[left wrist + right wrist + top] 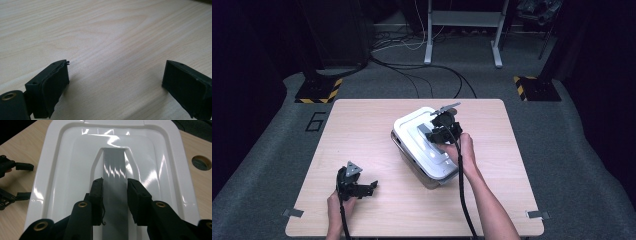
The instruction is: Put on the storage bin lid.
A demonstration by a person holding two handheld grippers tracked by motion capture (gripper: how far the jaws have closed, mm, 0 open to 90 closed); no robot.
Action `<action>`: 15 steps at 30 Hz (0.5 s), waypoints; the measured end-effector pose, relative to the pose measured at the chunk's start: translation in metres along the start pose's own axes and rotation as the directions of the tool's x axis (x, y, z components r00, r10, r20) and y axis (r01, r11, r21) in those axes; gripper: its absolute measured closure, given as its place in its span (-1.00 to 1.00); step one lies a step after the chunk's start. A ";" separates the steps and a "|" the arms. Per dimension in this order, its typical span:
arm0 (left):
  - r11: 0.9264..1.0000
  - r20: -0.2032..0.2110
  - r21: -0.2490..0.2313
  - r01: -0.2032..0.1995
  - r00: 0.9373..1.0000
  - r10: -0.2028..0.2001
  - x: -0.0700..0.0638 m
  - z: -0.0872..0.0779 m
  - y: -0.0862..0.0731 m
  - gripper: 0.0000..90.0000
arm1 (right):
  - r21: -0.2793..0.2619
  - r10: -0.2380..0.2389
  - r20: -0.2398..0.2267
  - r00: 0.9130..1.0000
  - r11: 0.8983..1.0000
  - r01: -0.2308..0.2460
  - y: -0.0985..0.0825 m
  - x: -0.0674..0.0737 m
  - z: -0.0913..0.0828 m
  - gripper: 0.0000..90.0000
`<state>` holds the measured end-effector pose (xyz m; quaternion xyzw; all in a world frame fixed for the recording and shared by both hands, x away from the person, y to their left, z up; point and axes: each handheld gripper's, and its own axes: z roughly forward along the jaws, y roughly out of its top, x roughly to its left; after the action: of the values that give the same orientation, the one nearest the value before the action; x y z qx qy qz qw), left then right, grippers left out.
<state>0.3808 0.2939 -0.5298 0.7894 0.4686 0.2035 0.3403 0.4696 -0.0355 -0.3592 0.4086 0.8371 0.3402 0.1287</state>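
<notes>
Beneath both tongs spreads the pale wooden counter [362,130]. On it, under the right tongs [115,185], sits a white glossy plastic box with a rimmed lid [62,165], well apart from the left tongs [357,187]. Along the lid's middle runs a flat grey handle strip [114,167], and the right tongs are clenched on it, one jaw pressing each side. The left tongs [115,82] rest released, jaws wide above bare wood.
</notes>
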 end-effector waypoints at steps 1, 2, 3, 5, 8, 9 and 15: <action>1.000 0.001 0.000 0.001 1.000 -0.001 0.000 0.000 0.000 -0.85 | 0.009 0.002 0.002 1.000 1.000 -0.002 0.000 0.001 0.003 0.48; 1.000 0.001 0.000 0.000 1.000 0.000 0.000 0.000 0.000 -0.85 | 0.013 0.006 0.000 1.000 1.000 -0.006 0.000 0.001 0.005 0.48; 1.000 0.001 0.000 0.004 1.000 -0.004 0.000 0.000 0.000 -0.85 | 0.016 0.012 -0.001 1.000 1.000 -0.012 0.000 0.002 0.008 0.48; 1.000 0.001 0.000 0.003 1.000 -0.003 0.000 0.000 0.000 -0.85 | 0.020 0.018 0.000 1.000 1.000 -0.018 0.001 0.004 0.010 0.48; 1.000 0.000 0.000 0.004 1.000 -0.004 0.000 0.000 0.000 -0.85 | 0.023 0.006 0.015 1.000 1.000 -0.006 0.001 0.008 0.013 0.48; 1.000 0.000 -0.001 0.003 1.000 -0.003 0.000 0.000 0.000 -0.85 | 0.025 0.004 0.015 1.000 1.000 -0.005 0.001 0.010 0.015 0.48; 1.000 0.000 -0.001 0.003 1.000 -0.003 0.000 0.000 0.000 -0.85 | 0.034 -0.006 0.054 0.999 0.999 0.004 -0.001 0.017 0.022 0.48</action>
<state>0.3807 0.2937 -0.5300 0.7886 0.4698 0.2031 0.3408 0.4693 -0.0129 -0.3749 0.4178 0.8399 0.3145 0.1450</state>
